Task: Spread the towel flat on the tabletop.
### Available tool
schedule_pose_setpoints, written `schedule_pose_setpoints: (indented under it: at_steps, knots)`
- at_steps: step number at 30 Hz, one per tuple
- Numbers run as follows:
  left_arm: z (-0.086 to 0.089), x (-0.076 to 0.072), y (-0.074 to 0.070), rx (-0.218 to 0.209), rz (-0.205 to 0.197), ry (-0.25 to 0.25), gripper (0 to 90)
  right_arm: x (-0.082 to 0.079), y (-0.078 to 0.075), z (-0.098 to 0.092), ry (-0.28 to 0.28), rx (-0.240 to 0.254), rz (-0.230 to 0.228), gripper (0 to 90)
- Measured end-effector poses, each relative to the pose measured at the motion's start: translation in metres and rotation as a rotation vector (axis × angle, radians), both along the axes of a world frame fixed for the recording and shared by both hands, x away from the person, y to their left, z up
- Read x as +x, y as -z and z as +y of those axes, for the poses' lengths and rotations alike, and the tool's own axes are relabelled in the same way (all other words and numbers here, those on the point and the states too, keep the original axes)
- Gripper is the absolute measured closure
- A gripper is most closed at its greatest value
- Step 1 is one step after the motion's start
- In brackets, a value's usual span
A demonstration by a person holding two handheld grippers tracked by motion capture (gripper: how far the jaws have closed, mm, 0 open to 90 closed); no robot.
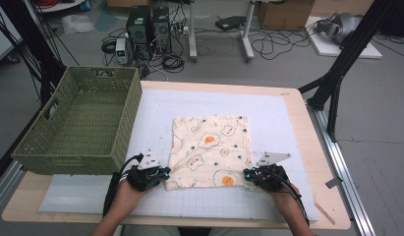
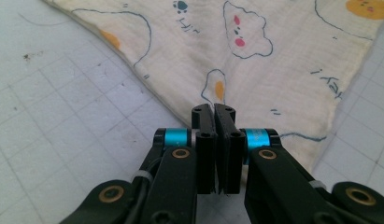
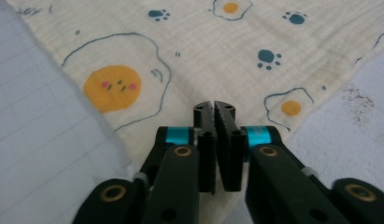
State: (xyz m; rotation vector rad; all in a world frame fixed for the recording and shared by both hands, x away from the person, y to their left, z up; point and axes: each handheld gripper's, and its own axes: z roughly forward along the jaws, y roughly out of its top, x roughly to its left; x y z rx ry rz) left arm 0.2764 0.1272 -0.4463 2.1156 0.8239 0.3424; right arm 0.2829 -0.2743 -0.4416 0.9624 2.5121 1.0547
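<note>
Cloth: a cream cloth (image 1: pixel 211 151) printed with fried eggs and paw marks lies flat on the white gridded mat (image 1: pixel 278 118), just right of the green basket (image 1: pixel 81 123).
Left claw: the left claw (image 1: pixel 164 173) sits at the cloth's near left corner; in the left gripper view the left claw (image 2: pixel 213 112) has its jaws pressed together over the cloth's edge, pinching that corner.
Right claw: the right claw (image 1: pixel 247 174) sits at the cloth's near right corner; in the right gripper view the right claw (image 3: pixel 213 108) has its jaws clamped together on the cloth near the corner.
Basket: it stands on the surface (image 1: pixel 315 147), left of the cloth, apart from it.
Hands: both forearms come in from the near edge, either side of the cloth.
</note>
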Motion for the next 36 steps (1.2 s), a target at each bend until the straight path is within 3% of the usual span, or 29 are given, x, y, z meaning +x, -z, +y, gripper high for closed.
schedule_pose_setpoints:
  at_steps: [4, 6, 10, 14, 19, 25, 29, 31, 33, 35, 36]
  knots:
    - [0.002, -0.001, 0.000, -0.013, 0.031, -0.004, 83.5, -0.006, -0.001, -0.005, -0.015, 0.002, 0.015, 88.5]
    - [0.004, 0.000, -0.001, -0.024, 0.051, -0.023, 72.2, -0.009, -0.002, -0.007, -0.022, -0.002, 0.021, 88.6]
    - [0.009, 0.008, -0.004, -0.074, 0.049, -0.076, 54.5, -0.018, -0.004, -0.011, -0.031, -0.022, 0.030, 88.3]
    - [0.008, 0.023, -0.009, -0.106, 0.023, -0.105, 50.9, -0.019, -0.006, -0.016, -0.012, 0.004, 0.024, 78.4]
    - [0.001, 0.055, -0.010, -0.113, 0.013, -0.168, 54.2, -0.013, -0.011, -0.020, 0.072, 0.038, -0.019, 66.3]
    - [-0.012, 0.081, -0.002, -0.072, 0.002, -0.231, 60.5, -0.004, -0.009, -0.021, 0.133, 0.023, -0.043, 62.8]
    - [-0.026, 0.090, 0.003, -0.011, -0.011, -0.237, 65.6, 0.001, -0.010, -0.019, 0.142, 0.027, -0.048, 61.8]
    - [-0.030, 0.091, 0.003, -0.011, -0.026, -0.247, 75.1, 0.004, -0.009, -0.017, 0.144, 0.025, -0.054, 61.1]
    - [-0.033, 0.091, 0.003, 0.018, -0.057, -0.264, 86.2, 0.007, -0.009, -0.015, 0.154, 0.021, -0.056, 60.4]
    - [-0.031, 0.093, 0.002, 0.056, -0.077, -0.300, 87.3, 0.011, -0.009, -0.014, 0.168, 0.013, -0.063, 60.3]
    - [-0.027, 0.095, 0.002, 0.052, -0.072, -0.313, 87.3, 0.013, -0.008, -0.013, 0.180, 0.013, -0.065, 60.0]
